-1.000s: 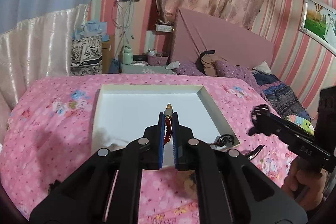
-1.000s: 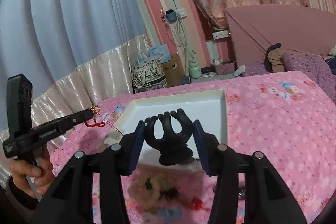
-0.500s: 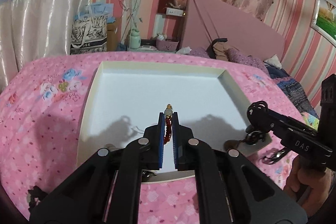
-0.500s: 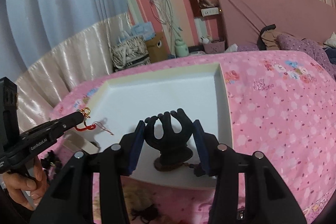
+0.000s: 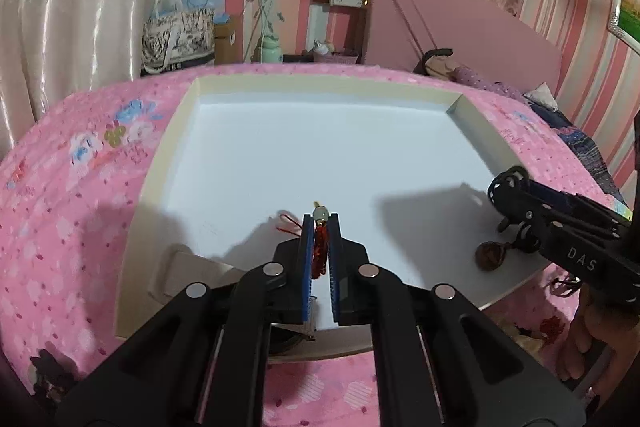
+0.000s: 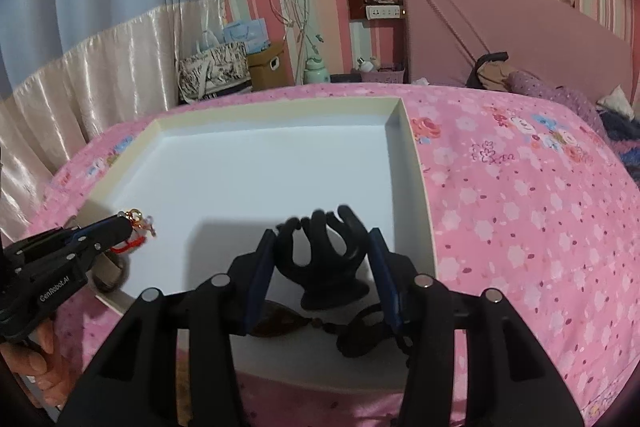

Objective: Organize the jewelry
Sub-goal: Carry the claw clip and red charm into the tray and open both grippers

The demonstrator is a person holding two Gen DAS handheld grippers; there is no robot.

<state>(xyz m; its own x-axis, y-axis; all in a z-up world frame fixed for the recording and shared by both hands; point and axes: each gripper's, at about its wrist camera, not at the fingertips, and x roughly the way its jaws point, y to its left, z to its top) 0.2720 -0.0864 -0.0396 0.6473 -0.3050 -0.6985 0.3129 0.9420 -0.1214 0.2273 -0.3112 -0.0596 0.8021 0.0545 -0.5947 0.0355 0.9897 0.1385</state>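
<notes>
A wide white tray (image 5: 160,163) lies on the pink bedspread; it also shows in the right wrist view (image 6: 416,167). My left gripper (image 5: 320,223) is shut on a red cord bracelet (image 5: 320,247) with a pale bead, held low over the tray's near left part. My right gripper (image 6: 322,247) is shut on a black claw hair clip (image 6: 324,259) over the tray's near right corner. A brown pendant (image 5: 490,255) on a dark bead string hangs below it onto the tray floor. Each gripper shows in the other's view, the left (image 6: 134,223) and the right (image 5: 504,187).
The tray's raised cream rim (image 6: 404,119) surrounds a bare white floor. Dark small items (image 5: 48,371) lie on the bedspread at the near left. A headboard (image 5: 460,19), bags (image 5: 176,39) and a curtain stand beyond the bed.
Both grippers have moved forward and down from above the bedspread to over the tray, each holding its item. The pendant now rests on the tray floor.
</notes>
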